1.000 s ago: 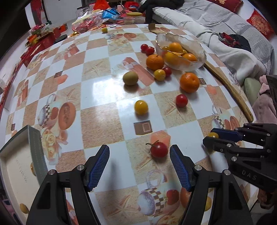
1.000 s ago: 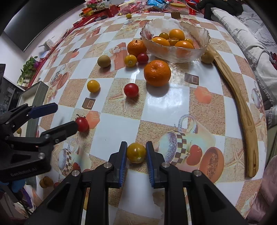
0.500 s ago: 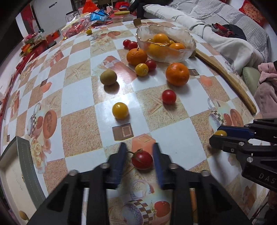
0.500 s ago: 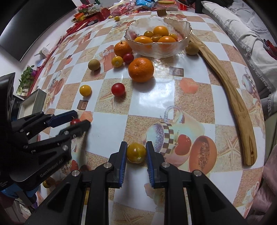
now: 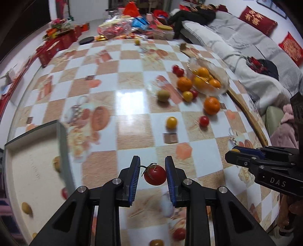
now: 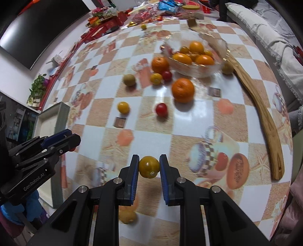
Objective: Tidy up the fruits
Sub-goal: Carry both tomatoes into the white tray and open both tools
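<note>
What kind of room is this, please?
Probably a home living room: a sofa with red cushions stands behind the checked table, and a dark screen, perhaps a TV, hangs on the wall.

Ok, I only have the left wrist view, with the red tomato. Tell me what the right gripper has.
Observer: The right gripper is shut on a yellow tomato, both pads touching it.
Operator: Now check behind the bowl for strays.
Observer: One greenish-brown fruit sits on the table just right of the bowl, next to the wooden stick.
</note>
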`<action>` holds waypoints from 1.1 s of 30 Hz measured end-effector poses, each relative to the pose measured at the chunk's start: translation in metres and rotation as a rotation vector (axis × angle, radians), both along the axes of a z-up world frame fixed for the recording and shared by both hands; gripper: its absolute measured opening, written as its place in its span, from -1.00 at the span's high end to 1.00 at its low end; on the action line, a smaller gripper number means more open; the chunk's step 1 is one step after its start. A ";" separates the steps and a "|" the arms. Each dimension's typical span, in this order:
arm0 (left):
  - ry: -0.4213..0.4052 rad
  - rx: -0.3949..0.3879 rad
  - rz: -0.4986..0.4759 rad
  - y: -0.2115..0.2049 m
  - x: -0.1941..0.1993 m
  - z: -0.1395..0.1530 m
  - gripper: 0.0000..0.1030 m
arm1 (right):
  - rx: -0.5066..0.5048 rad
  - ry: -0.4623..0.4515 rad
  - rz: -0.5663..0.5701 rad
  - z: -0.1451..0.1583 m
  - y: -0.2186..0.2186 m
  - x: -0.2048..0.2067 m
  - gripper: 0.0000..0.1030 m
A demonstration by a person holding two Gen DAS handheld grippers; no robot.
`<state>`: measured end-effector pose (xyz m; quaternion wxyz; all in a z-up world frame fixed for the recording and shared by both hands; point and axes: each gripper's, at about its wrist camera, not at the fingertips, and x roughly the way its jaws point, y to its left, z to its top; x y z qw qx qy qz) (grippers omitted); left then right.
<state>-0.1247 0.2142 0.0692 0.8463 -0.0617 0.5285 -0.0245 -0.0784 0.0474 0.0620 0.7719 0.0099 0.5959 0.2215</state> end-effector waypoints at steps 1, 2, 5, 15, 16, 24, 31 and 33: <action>-0.007 0.004 0.018 0.010 -0.004 0.004 0.44 | 0.005 -0.002 0.010 0.003 0.007 0.000 0.54; -0.012 0.010 0.033 0.018 -0.007 0.007 0.44 | 0.011 -0.004 0.023 0.006 0.016 0.000 0.54; -0.024 0.036 0.087 0.050 -0.020 0.014 0.44 | 0.026 -0.008 0.062 0.013 0.042 0.000 0.54; 0.011 0.169 0.310 0.170 -0.051 0.003 0.44 | 0.098 0.013 0.245 0.022 0.174 0.002 0.54; 0.022 0.184 0.332 0.181 -0.051 -0.002 0.44 | 0.104 0.023 0.261 0.020 0.190 0.003 0.54; 0.103 0.214 0.448 0.236 -0.046 -0.039 0.44 | 0.088 0.057 0.336 -0.001 0.282 0.013 0.54; 0.101 0.217 0.459 0.242 -0.048 -0.047 0.44 | -0.007 0.070 0.369 -0.030 0.317 0.012 0.53; 0.100 0.229 0.449 0.240 -0.046 -0.048 0.44 | -0.035 0.070 0.377 -0.036 0.320 0.012 0.52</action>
